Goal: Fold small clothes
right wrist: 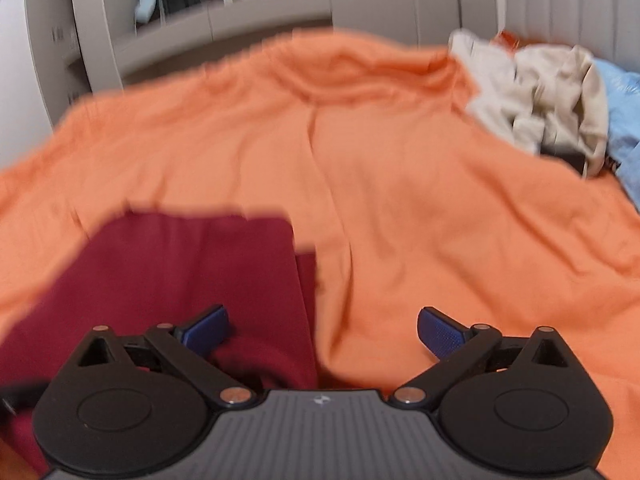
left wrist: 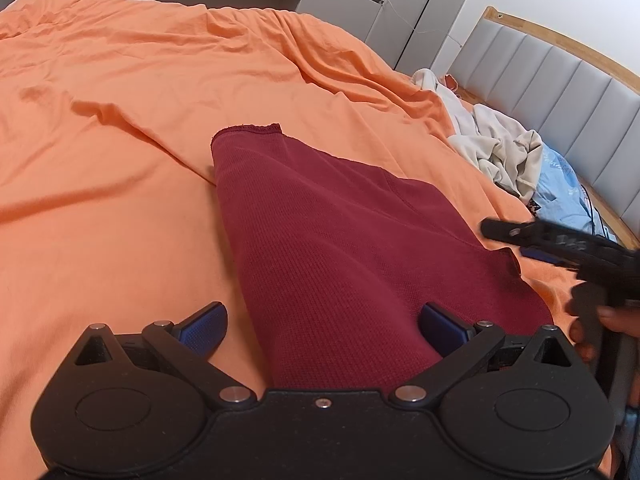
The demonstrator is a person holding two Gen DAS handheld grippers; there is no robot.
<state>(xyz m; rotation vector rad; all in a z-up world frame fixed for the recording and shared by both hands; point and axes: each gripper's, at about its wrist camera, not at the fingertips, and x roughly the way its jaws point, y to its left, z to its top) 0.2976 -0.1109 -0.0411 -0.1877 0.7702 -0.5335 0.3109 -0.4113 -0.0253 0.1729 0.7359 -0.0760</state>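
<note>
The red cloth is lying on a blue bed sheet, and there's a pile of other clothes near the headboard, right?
Not quite: the sheet is orange, not blue, as the left wrist view shows. The red cloth does lie on it, and the pile of other clothes is near the headboard.

Maroon waffle-knit garment (left wrist: 340, 240), orange sheet (left wrist: 120, 120), beige clothes (left wrist: 500, 152) (pale blue beneath)

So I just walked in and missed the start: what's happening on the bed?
A person with a gripper in each hand is folding a dark red garment laid on the orange bedsheet. Both grippers are open and neither holds the cloth: the left gripper straddles its near end, while the right gripper is by its right edge. A heap of unfolded clothes sits by the headboard.
</note>
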